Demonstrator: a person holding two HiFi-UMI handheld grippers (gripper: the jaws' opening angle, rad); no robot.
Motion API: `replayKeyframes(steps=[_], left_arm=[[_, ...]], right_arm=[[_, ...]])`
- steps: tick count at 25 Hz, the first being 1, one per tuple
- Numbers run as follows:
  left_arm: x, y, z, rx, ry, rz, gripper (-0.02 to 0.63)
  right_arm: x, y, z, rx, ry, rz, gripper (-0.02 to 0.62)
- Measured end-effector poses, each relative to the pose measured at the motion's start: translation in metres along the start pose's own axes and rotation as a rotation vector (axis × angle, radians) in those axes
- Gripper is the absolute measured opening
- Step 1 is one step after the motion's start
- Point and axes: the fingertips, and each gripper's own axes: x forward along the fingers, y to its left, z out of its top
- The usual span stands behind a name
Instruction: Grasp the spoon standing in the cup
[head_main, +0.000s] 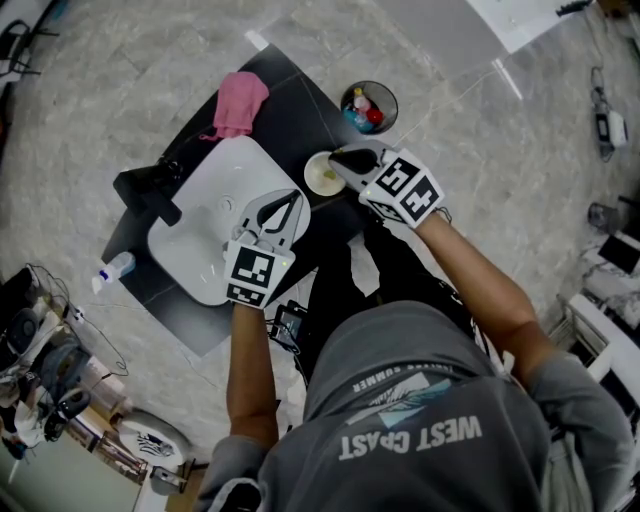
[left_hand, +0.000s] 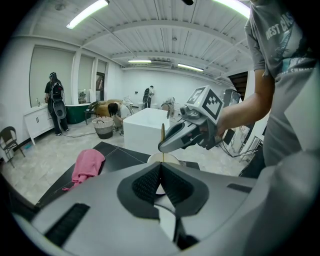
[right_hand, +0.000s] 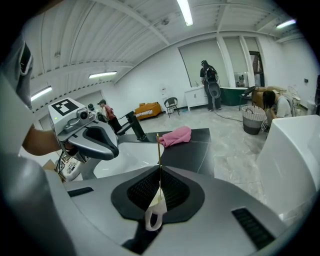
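Observation:
A white cup (head_main: 320, 178) stands on the black table next to the white sink. A thin wooden-handled spoon (right_hand: 158, 147) rises upright out of it. My right gripper (head_main: 338, 160) hovers over the cup and is shut on the spoon's handle; in the right gripper view the handle runs straight up from between the closed jaws (right_hand: 159, 167), with the cup (right_hand: 155, 215) below them. The left gripper view shows the right gripper (left_hand: 161, 147) pinching the spoon (left_hand: 162, 131) above the cup (left_hand: 172, 158). My left gripper (head_main: 296, 196) hangs over the sink, shut and holding nothing (left_hand: 161, 166).
The white sink (head_main: 200, 250) with a black faucet (head_main: 150, 190) fills the table's left half. A pink cloth (head_main: 240, 100) lies at the far corner. A round bin (head_main: 368, 105) with bottles stands on the floor beyond the cup. A spray bottle (head_main: 115, 268) lies at the table's left.

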Motion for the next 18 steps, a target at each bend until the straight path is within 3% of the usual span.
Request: replayKeyframes(steps=[18], left_arm=[[0.0033,0.0016,0.0051,0.001,-0.003,-0.008,0.002]], right_arm=[[-0.0086,0.0008,0.0048,-0.005,0.004,-0.010,0.034]])
